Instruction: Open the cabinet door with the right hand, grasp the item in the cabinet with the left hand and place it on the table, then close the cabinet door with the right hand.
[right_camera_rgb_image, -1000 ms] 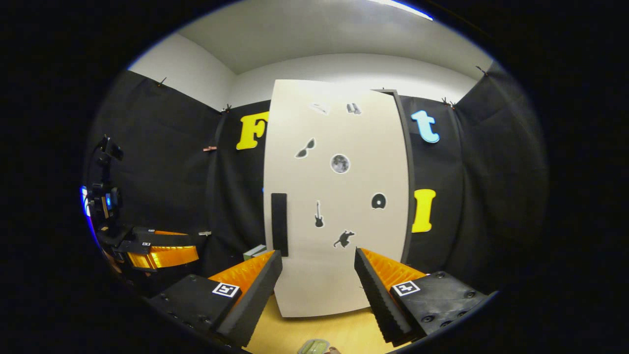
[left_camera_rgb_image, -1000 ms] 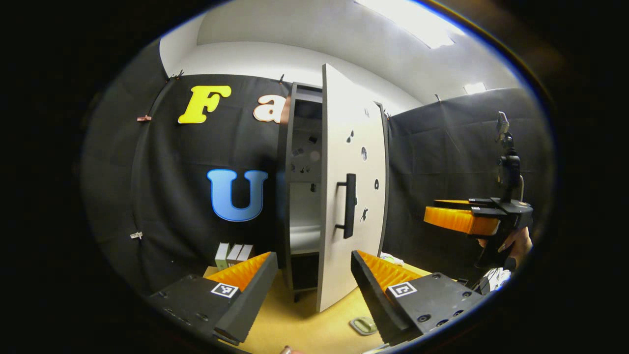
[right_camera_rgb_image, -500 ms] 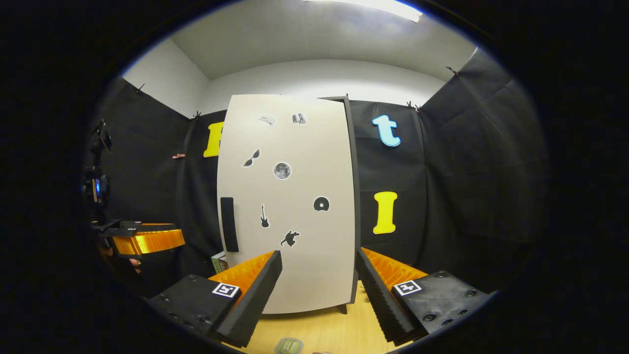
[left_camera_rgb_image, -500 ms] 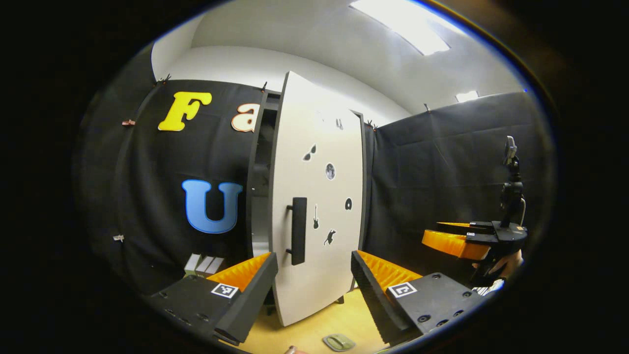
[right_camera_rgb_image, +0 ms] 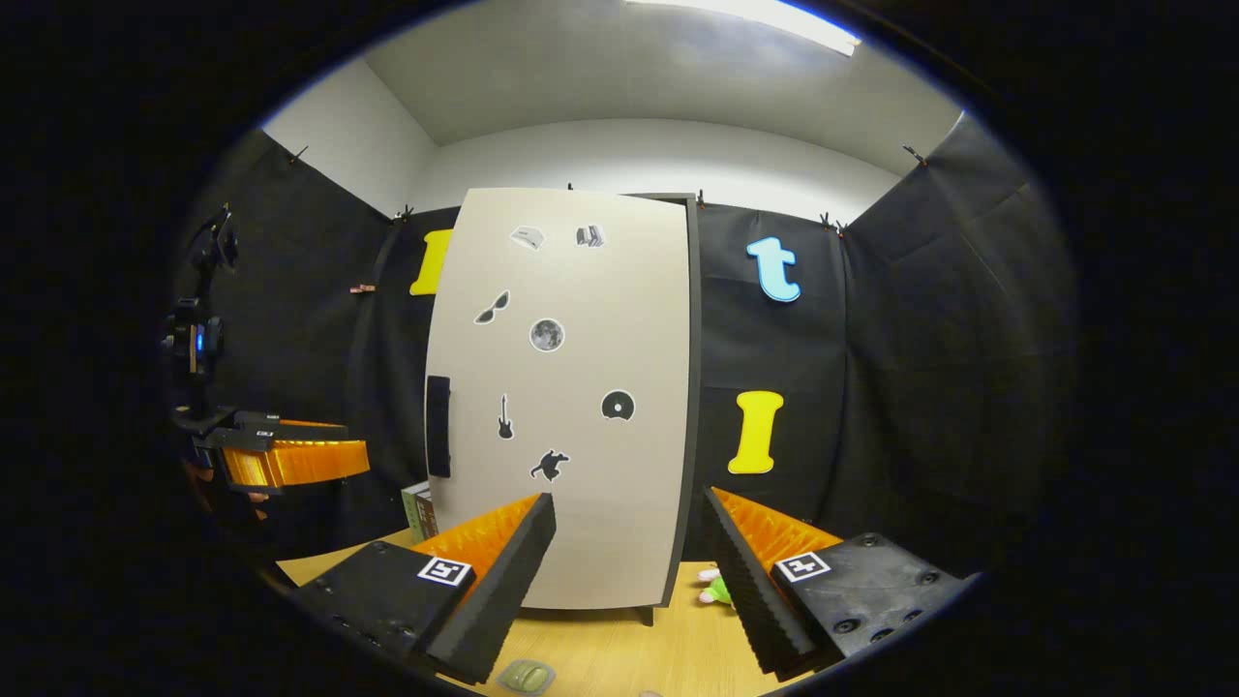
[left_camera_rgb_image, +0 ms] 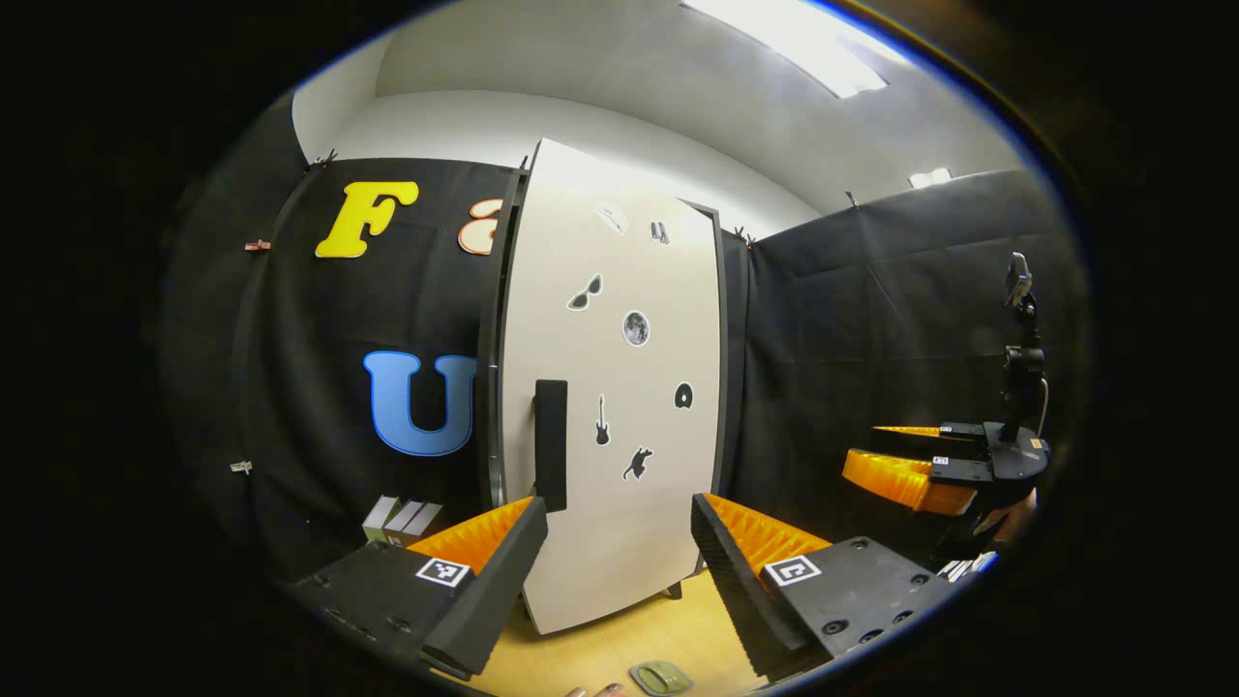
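Wooden worktop (right_camera_rgb_image: 619, 649) under you, black cloth walls around. Cabinet door (left_camera_rgb_image: 610, 407) nearly flush with cabinet frame, black handle (left_camera_rgb_image: 550, 440) on its left edge, stickers across panel. Small green item (left_camera_rgb_image: 661, 677) lies on worktop, just before door. Your left gripper (left_camera_rgb_image: 618, 557): jaws wide, empty. Your right gripper (right_camera_rgb_image: 624, 557): jaws wide, empty, facing door.
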`<state>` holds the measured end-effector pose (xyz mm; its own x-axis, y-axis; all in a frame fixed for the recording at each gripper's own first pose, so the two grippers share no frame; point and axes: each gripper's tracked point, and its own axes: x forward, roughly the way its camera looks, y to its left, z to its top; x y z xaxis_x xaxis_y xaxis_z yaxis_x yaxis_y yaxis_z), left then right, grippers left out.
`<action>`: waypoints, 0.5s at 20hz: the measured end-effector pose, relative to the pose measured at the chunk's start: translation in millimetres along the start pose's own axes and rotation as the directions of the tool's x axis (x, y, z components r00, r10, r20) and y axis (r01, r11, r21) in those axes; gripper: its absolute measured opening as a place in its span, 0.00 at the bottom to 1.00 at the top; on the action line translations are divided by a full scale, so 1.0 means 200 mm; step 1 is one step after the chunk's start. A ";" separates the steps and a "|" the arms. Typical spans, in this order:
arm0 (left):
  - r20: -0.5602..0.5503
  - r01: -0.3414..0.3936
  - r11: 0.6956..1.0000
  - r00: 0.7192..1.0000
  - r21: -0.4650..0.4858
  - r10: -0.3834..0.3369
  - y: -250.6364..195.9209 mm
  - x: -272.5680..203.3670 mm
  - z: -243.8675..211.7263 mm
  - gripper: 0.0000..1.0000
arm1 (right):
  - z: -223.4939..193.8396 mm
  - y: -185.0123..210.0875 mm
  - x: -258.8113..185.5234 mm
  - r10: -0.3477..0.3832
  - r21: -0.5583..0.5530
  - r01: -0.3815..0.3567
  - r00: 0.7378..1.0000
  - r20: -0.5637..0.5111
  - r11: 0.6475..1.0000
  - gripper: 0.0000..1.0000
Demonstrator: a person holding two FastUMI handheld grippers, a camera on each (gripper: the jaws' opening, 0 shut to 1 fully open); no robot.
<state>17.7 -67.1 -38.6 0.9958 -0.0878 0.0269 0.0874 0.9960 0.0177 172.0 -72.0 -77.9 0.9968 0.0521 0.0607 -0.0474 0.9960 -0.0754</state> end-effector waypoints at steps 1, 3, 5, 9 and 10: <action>-0.003 0.000 1.000 1.000 -0.004 0.000 -0.01 0.01 0.00 0.95 | -0.01 0.01 0.01 0.009 0.005 -0.009 1.000 -0.007 1.000 0.98; -0.006 -0.003 1.000 1.000 -0.014 0.003 -0.02 0.02 -0.01 0.95 | -0.03 0.02 0.01 0.018 0.014 -0.018 1.000 -0.017 1.000 0.98; -0.009 -0.003 1.000 1.000 -0.023 0.003 -0.03 0.04 0.00 0.95 | -0.02 0.01 0.01 0.016 0.017 -0.016 1.000 -0.015 1.000 0.98; -0.012 -0.009 1.000 1.000 -0.028 0.008 -0.03 0.07 0.00 0.95 | -0.02 0.01 0.03 0.024 0.038 -0.023 1.000 -0.015 0.999 0.98; -0.013 -0.010 1.000 1.000 -0.026 0.010 -0.03 0.07 0.00 0.95 | -0.02 0.01 0.03 0.025 0.035 -0.025 1.000 -0.010 0.999 0.98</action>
<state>32.0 -74.0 -37.7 0.9969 -0.0777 0.0138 0.0778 0.9969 -0.0091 179.1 -70.8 -81.6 0.9959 0.0763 0.0484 -0.0743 0.9963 -0.0423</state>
